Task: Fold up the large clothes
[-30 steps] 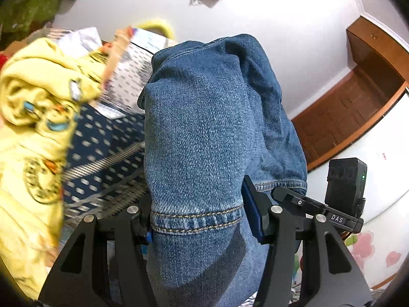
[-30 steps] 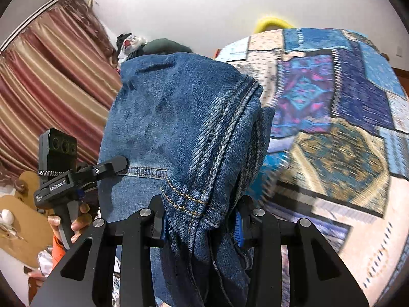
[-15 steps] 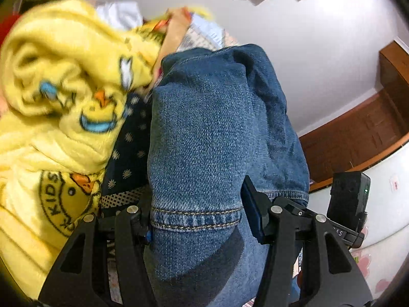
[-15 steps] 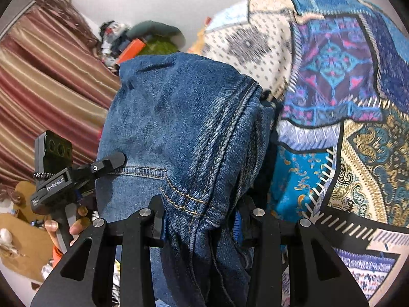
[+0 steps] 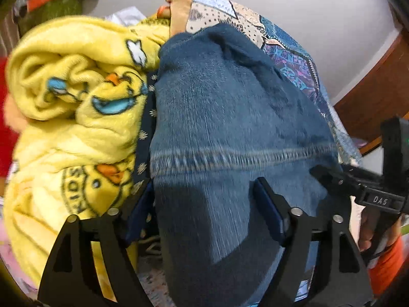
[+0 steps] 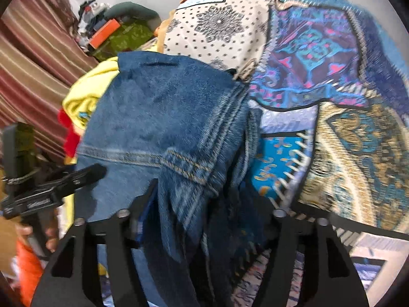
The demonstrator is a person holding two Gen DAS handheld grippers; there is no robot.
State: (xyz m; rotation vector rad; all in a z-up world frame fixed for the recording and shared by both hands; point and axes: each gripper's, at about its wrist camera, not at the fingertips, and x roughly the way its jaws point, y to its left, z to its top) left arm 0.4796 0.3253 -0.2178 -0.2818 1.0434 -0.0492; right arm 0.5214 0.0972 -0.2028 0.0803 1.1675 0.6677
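Observation:
A pair of blue denim jeans (image 5: 225, 128) is folded into a thick bundle and fills the middle of both wrist views, also in the right wrist view (image 6: 163, 117). My left gripper (image 5: 202, 204) is shut on the bundle's near end, one finger on each side. My right gripper (image 6: 204, 204) is shut on the other side of the same bundle, near a stitched seam. Each gripper shows in the other's view: the right one at the right edge (image 5: 378, 194), the left one at the left edge (image 6: 46, 189).
A rumpled yellow fleece blanket with duck prints (image 5: 76, 117) lies just left of the jeans. A patchwork bedspread in blue, cream and gold (image 6: 332, 102) lies under and to the right. Striped curtains (image 6: 33, 58) and piled items stand at the back left.
Both grippers have tipped forward and down with the jeans. The wall has dropped out of view, and the bedspread and yellow blanket have come closer.

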